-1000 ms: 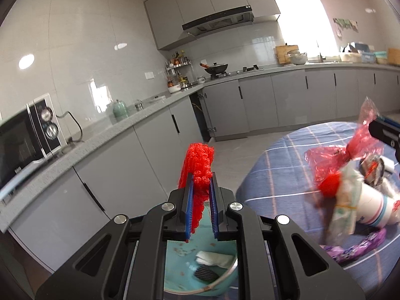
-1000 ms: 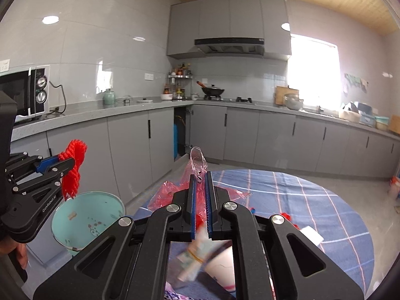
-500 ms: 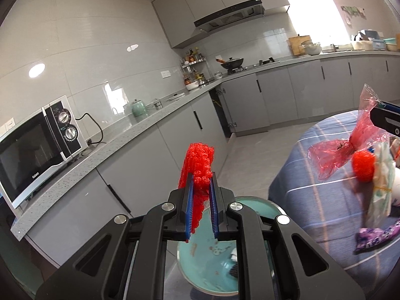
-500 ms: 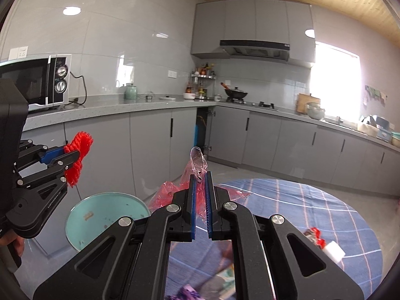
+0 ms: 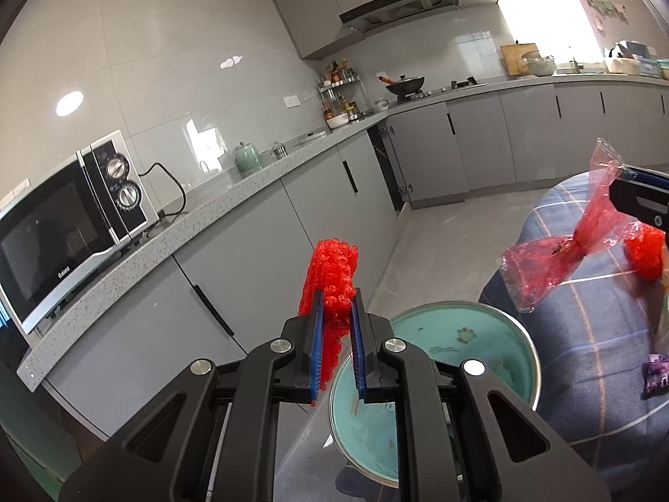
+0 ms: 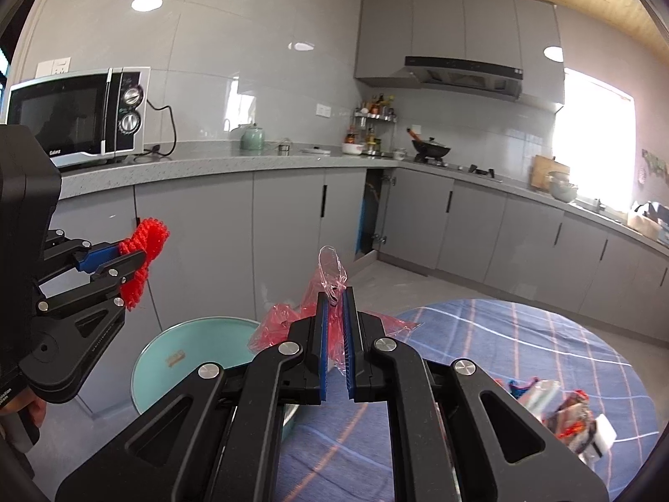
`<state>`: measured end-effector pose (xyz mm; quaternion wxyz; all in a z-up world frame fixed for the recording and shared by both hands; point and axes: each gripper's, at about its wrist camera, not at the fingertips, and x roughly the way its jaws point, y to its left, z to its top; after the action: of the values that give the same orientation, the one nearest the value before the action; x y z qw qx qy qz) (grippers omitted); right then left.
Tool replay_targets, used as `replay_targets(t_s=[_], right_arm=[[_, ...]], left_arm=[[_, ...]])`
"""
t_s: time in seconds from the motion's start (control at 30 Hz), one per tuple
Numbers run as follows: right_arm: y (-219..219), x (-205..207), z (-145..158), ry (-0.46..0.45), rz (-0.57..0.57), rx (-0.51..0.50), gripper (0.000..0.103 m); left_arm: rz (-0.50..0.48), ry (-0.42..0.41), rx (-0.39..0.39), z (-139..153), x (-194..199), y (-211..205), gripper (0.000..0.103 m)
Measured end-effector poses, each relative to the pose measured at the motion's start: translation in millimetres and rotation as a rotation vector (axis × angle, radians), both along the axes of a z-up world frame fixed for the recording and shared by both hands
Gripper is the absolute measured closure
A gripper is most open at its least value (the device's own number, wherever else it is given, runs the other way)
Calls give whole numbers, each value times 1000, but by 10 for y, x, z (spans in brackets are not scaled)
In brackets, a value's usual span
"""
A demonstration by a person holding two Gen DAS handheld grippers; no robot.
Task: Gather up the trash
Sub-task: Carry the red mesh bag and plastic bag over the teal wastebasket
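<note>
My left gripper [image 5: 335, 297] is shut on a red foam net [image 5: 332, 276], held above the near rim of a turquoise trash bin [image 5: 489, 318] on the floor. From the right wrist view the same left gripper [image 6: 138, 251] and the red net [image 6: 144, 247] hang left of the bin [image 6: 184, 351]. My right gripper [image 6: 335, 299] is shut on a red plastic bag [image 6: 330, 284], which droops over the table edge beside the bin. In the left wrist view that bag [image 5: 560, 251] hangs from the right gripper [image 5: 623, 186] at the right edge.
A round table with a blue checked cloth [image 6: 522, 359] carries more trash: wrappers and a white cup [image 6: 564, 414], a purple wrapper [image 5: 656, 372], a red net ball [image 5: 646, 251]. Grey cabinets [image 6: 288, 226] and a counter with a microwave [image 6: 79, 113] run behind the bin.
Both grippers have swung left from over the table toward the bin, carrying the net and the bag. The bin now sits ahead of the left gripper instead of beneath it.
</note>
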<state>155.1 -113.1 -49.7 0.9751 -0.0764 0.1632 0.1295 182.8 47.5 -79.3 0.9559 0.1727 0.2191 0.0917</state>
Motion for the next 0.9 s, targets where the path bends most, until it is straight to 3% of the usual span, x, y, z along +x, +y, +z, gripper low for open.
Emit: replay_targets(t_s=[0.77, 0.87, 0.9], right_arm=[[350, 261, -321, 94, 71, -33, 94], [366, 289, -384, 119, 83, -35, 86], [369, 286, -396, 117, 80, -36, 82]], left_arm=[[-9, 73, -36, -237, 119, 139, 86], [-20, 86, -42, -267, 131, 132, 77], [-21, 86, -41, -276, 128, 126, 64]])
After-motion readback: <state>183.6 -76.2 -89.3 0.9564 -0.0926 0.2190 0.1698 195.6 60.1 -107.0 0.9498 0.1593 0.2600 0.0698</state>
